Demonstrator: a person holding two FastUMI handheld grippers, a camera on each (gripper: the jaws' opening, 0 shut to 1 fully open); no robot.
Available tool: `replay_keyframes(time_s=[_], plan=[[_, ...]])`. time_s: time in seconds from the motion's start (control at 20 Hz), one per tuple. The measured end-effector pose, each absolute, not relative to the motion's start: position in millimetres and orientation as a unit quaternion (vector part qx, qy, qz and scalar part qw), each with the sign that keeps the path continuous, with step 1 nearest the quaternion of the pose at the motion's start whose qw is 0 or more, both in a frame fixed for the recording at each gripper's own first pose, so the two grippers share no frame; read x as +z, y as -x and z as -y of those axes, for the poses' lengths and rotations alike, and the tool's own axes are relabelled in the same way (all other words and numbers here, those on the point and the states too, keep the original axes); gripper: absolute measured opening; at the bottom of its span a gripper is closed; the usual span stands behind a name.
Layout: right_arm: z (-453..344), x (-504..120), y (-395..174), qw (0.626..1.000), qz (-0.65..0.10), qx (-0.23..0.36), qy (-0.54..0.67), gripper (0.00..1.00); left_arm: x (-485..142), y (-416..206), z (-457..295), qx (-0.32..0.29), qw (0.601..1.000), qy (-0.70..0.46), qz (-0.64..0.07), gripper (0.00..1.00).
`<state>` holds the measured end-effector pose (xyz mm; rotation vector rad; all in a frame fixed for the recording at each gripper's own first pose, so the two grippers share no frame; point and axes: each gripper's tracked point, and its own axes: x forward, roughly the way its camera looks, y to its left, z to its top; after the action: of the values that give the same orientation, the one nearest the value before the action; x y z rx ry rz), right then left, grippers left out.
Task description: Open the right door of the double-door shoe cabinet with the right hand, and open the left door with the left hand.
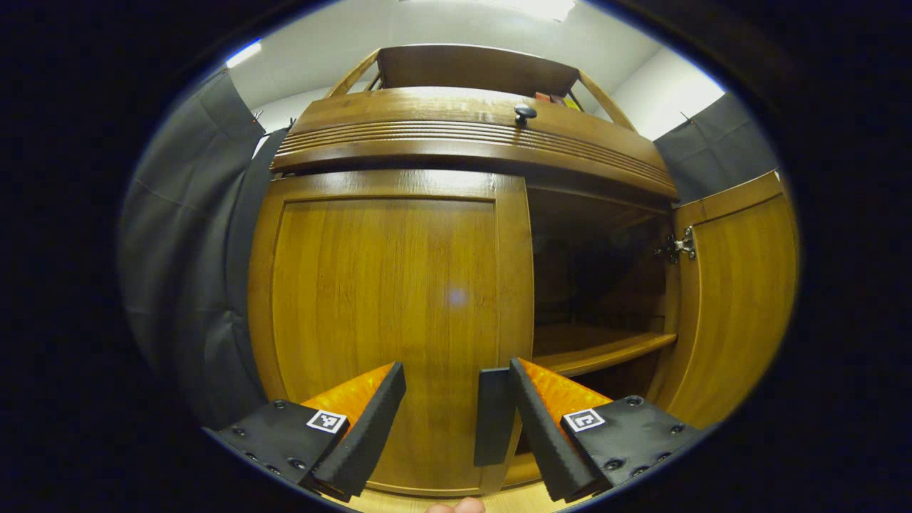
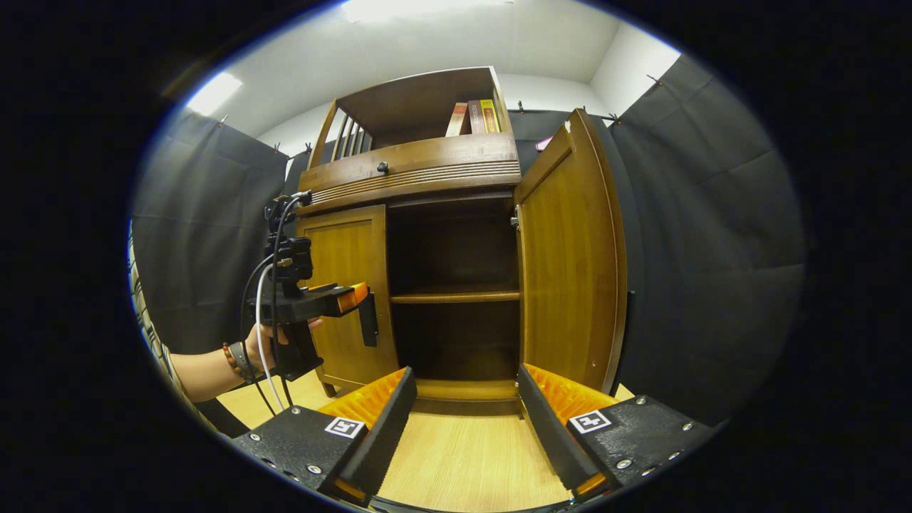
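The wooden shoe cabinet's left door [image 1: 385,320] is closed. Its black handle [image 1: 493,417] hangs on the door's right edge. My left gripper [image 1: 456,385] is open right in front of this door, with the handle between the fingers, close against the right finger [image 1: 541,420]. The right door [image 2: 570,256] stands swung wide open, showing a dark interior with a shelf [image 2: 456,296]. My right gripper [image 2: 467,385] is open and holds nothing, back from the cabinet above the floor. From there I see the left gripper [image 2: 360,293] at the left door [image 2: 349,285], held by a hand [image 2: 267,335].
A drawer front with a small dark knob [image 1: 525,112] runs above the doors. Books [image 2: 474,117] stand on the open top shelf. Black cloth walls [image 2: 698,249] close in both sides. The floor [image 2: 463,456] is pale wood. A hinge [image 1: 680,246] shows on the open right door [image 1: 734,299].
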<state>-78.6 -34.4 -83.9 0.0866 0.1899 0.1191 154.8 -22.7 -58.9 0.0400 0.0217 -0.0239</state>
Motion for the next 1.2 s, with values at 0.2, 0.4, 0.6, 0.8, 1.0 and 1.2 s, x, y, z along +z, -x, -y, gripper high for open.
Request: replay_keyframes(time_s=[0.2,0.4,0.6,0.8,1.0,1.2], plan=[[32,-84,75,0.992,-0.095,0.063,-0.052,1.0,-59,-154,26,-0.014,1.0,-0.025,-0.012,0.87],[32,-82,72,0.992,-0.093,0.065,-0.047,1.0,-72,-154,39,-0.038,0.998,-0.025,-0.03,0.87],[34,-87,73,0.992,-0.097,0.061,-0.045,0.89,-82,-166,34,-0.02,0.998,-0.028,-0.043,0.87],[40,-91,72,0.992,-0.1,0.053,-0.047,0.89,-86,-177,29,-0.013,0.998,-0.031,-0.046,0.96],[42,-92,69,0.993,-0.098,0.049,-0.046,0.89,-100,-180,27,0.003,0.998,-0.023,-0.061,0.96],[43,-94,66,0.993,-0.099,0.047,-0.044,0.89,-120,-180,25,0.003,0.996,-0.031,-0.086,0.95]])
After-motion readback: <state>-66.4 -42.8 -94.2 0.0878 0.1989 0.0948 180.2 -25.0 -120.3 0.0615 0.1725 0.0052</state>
